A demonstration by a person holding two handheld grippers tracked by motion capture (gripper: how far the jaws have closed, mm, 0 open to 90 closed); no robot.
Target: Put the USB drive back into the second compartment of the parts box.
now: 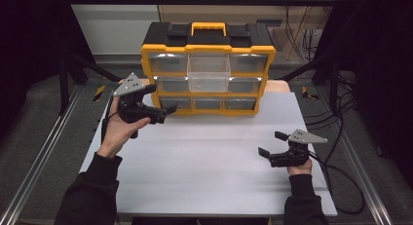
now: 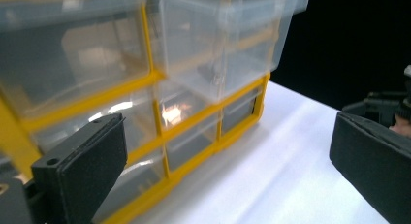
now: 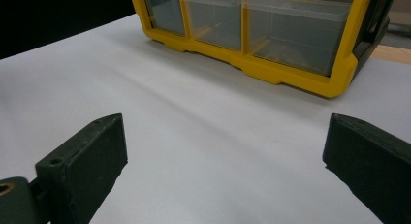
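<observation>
Left gripper (image 1: 163,102), jaws spread and gripping nothing, is hovering beside the yellow organizer (image 1: 208,69) at the table's (image 1: 204,157) far edge, seemingly lining up on the clear top-middle drawer (image 1: 209,73), which is sticking out. Closing it calls for a straight push. Right gripper (image 1: 272,143) is idling agape, well apart.

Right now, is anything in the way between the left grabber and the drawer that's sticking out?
Nothing visible blocks it. The left gripper hovers open by the organizer's lower-left front, and the pulled-out clear drawer sits up and to its right, with open air between them.
</observation>
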